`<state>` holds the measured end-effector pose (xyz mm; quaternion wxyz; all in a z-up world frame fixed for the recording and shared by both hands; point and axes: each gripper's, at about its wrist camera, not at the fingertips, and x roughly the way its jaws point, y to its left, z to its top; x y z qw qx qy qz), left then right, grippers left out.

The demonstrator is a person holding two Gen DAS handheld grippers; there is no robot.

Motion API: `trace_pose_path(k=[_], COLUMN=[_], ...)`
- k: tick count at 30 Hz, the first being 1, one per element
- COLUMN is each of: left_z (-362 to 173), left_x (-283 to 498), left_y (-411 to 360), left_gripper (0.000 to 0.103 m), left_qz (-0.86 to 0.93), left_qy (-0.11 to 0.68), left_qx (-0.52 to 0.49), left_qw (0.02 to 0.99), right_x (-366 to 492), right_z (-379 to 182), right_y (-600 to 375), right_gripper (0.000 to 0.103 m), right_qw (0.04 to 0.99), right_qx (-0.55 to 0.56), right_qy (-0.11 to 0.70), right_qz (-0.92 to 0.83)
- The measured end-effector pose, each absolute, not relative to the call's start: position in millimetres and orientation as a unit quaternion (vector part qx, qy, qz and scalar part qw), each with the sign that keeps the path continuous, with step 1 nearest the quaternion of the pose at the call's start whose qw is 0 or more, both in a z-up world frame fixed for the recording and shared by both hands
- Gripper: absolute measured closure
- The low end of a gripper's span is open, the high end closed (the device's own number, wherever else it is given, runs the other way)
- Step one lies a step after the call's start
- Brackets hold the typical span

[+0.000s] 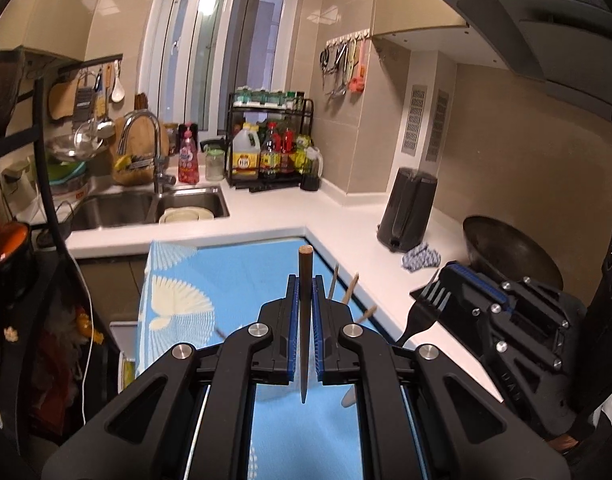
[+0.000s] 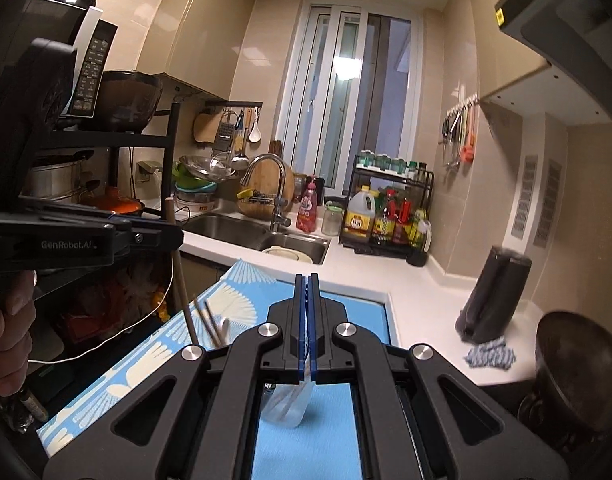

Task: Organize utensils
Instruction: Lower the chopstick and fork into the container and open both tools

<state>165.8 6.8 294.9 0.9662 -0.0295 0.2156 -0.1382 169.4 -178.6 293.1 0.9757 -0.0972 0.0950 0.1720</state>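
Observation:
My left gripper [image 1: 304, 280] is shut on a brown wooden chopstick [image 1: 304, 320] that stands upright between its blue pads, above the blue patterned cloth [image 1: 233, 276]. More chopsticks [image 1: 348, 292] stick up just right of it. My right gripper [image 2: 306, 280] is shut on a black fork [image 1: 426, 308], whose tines show in the left wrist view. In the right wrist view a clear cup [image 2: 287, 406] holding utensils stands on the cloth [image 2: 334, 432] below the right gripper. The left gripper [image 2: 161, 236] with its chopstick [image 2: 179, 268] shows at the left there.
A white counter [image 1: 346, 216] wraps the cloth. On it are a dark knife block [image 1: 408, 210], a blue rag [image 1: 422, 258] and a black wok [image 1: 514, 256]. A sink [image 1: 145, 208] and condiment rack [image 1: 269, 148] lie behind. A shelf with pots [image 2: 105, 200] stands left.

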Motion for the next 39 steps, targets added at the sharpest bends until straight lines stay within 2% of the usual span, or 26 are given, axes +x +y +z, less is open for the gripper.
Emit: trace_pose_path(k=[7,20,26,33,39], left_z=[323,242,234,238,224], left_x=[201,265,268,268,277], left_y=[6,16,17,18,10], left_gripper=[0.096,0.096,0.096,0.096,0.096], left_qz=[-0.130,-0.100,-0.101,-0.106,-0.103], left_qy=[0.185,0.254,0.261,0.255,0.268], left_qx=[-0.030,-0.038,-0.041,-0.044,-0.031], left_qw=[0.974,0.961,0.959,0.960,0.957], right_x=[214,287,291,280,297], right_z=[325,270,265,289,264], right_y=[-175,-154,-152,-162,-153], right_gripper=[0.102,0.102,0.102,0.101,0.102], right_qw=[0.979,0.978,0.981,0.985,0.979], right_qx=[-0.084,-0.087,-0.097,-0.091,-0.093], right_qy=[0.073,0.115,0.105,0.078,0.120], right_qz=[0.169,0.148,0.135,0.125,0.137])
